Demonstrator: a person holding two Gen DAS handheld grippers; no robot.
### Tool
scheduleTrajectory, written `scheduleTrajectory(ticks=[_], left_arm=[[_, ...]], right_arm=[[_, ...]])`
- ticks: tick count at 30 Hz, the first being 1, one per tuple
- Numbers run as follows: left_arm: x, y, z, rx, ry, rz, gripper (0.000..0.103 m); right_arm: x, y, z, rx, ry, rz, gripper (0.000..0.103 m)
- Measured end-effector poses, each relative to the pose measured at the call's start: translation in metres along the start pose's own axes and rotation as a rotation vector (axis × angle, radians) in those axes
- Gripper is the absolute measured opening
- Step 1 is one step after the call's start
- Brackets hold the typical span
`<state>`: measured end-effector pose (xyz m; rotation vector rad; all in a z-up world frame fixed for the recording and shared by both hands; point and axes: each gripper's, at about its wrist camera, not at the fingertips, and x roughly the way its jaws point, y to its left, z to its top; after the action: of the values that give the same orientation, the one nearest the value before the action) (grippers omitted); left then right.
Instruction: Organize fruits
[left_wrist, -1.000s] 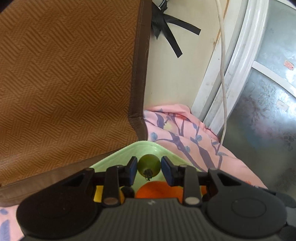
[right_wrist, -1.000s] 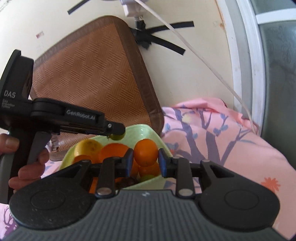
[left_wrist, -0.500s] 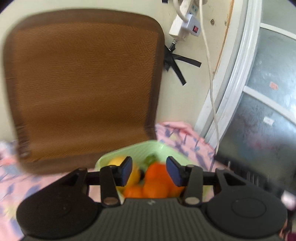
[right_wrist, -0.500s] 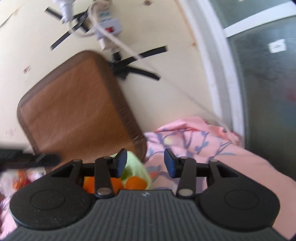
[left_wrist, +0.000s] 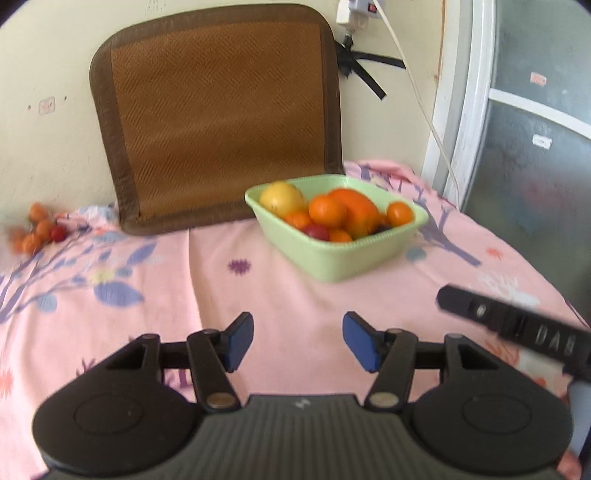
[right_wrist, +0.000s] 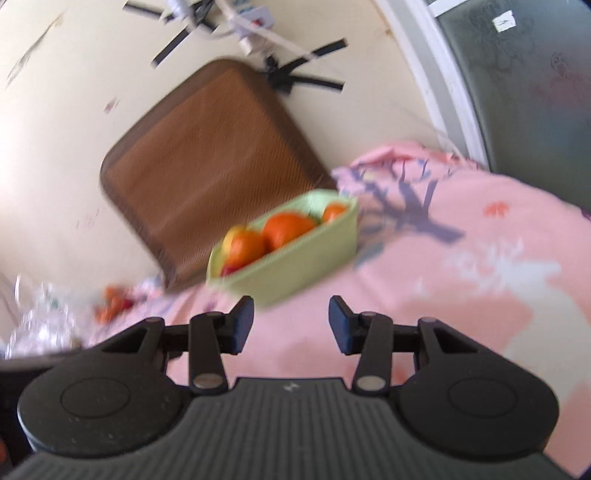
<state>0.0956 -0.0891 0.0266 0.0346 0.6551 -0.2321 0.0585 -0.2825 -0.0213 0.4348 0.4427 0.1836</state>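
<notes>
Fruit bowl (left_wrist: 343, 254) full, loose fruits (left_wrist: 38, 230) sharp only left view, left claw (left_wrist: 297, 341) opening empty, right claw (right_wrist: 291, 325) parted empty

left tongs (left_wrist: 297, 341): opening, nothing between | right tongs (right_wrist: 291, 325): apart, empty

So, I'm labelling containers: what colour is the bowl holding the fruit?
Pale green bowl; clearest in the left wrist view.

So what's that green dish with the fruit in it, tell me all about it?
The green dish is a pale, squarish tub that looks plastic, with sloping walls and a rolled rim. It sits upright on the pink flowered cloth, one corner turned forward, just in front of a brown woven mat. Oranges, a yellow fruit and something dark red fill it. Nothing grips it.
</notes>
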Motion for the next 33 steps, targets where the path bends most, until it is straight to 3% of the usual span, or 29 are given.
scheduleTrajectory(ticks=[4, 9, 12, 33], left_arm=[[-0.015, 0.000, -0.012, -0.008, -0.006, 0.031, 0.060], [-0.030, 0.007, -0.020, -0.017, -0.025, 0.078, 0.094], [-0.038, 0.007, -0.021, 0.003, -0.050, 0.117, 0.101], [-0.047, 0.009, -0.023, 0.025, -0.068, 0.157, 0.103]], right_arm=[[-0.013, 0.017, -0.008, -0.028, 0.009, -0.009, 0.048], [-0.024, 0.030, -0.005, -0.042, -0.010, -0.010, 0.049], [-0.026, 0.035, -0.006, -0.048, -0.006, -0.008, 0.050], [-0.030, 0.042, -0.007, -0.058, -0.002, -0.017, 0.056]])
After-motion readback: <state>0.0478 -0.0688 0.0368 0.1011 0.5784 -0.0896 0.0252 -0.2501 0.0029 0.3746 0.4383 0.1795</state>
